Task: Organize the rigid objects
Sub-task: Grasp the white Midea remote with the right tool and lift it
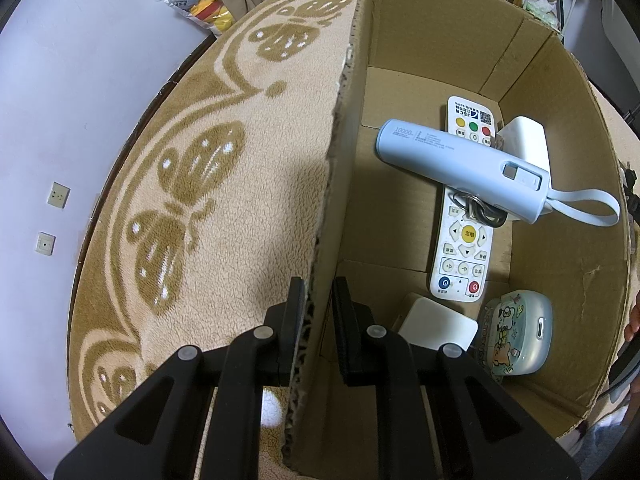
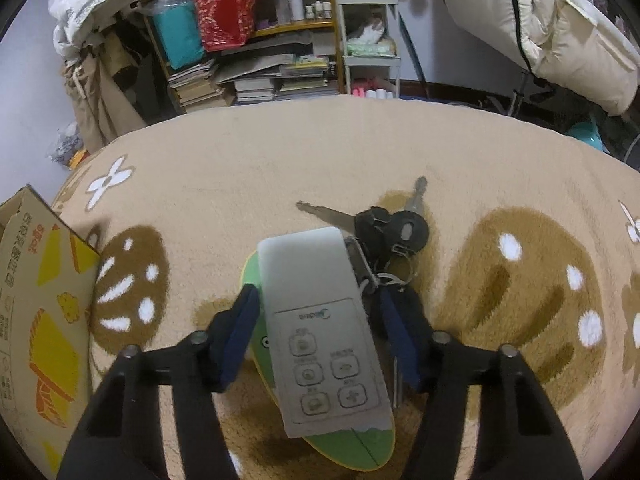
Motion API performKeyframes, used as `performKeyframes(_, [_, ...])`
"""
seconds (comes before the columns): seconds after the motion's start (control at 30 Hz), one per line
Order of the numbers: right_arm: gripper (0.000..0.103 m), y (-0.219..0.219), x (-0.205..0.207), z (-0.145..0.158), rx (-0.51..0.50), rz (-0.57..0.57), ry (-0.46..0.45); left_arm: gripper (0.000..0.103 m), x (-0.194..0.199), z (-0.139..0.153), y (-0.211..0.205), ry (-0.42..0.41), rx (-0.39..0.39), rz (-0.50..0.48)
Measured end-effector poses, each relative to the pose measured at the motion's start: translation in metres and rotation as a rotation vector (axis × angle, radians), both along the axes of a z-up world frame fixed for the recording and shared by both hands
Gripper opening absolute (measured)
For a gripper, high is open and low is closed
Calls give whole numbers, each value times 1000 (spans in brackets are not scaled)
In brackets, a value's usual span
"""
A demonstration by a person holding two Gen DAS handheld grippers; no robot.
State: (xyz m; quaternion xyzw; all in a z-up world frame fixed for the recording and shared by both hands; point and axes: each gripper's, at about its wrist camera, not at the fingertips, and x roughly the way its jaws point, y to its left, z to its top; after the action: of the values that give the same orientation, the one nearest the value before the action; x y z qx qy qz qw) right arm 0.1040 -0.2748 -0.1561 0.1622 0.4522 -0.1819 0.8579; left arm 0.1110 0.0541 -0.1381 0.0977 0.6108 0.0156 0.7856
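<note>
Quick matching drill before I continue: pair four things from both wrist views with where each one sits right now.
Things:
1. blue power bank
2. bunch of keys
3. grey remote
4. cardboard box wall

Places:
A. clamped in the left gripper
B. between the right gripper jaws
C. lying across the white remote in the box
D. on the blanket, beside the grey remote

Pairs: 1-C, 2-D, 3-B, 4-A

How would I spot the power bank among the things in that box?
Look inside the open cardboard box. The power bank lies crosswise on top of the long white remote. It alone is pale blue, a rounded bar with a strap loop at one end.
</note>
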Motion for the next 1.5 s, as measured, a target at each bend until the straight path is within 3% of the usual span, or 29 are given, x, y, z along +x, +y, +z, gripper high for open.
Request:
performKeyframes(0.5, [52,17,5,3,-67,49,73,14,0,-1,-1,0,5,-2])
performKeyframes(0.83, [51,4,-2,6,57,-1,12,14,-1,-1,0,0,4,-2])
performKeyframes(1.03, [51,8,-5,25,58,5,-53,14,-1,-1,0,0,4,-3])
performKeyframes(1.5, [51,92,4,89,25,241,-231,14,0,-1,-1,1,2,-1])
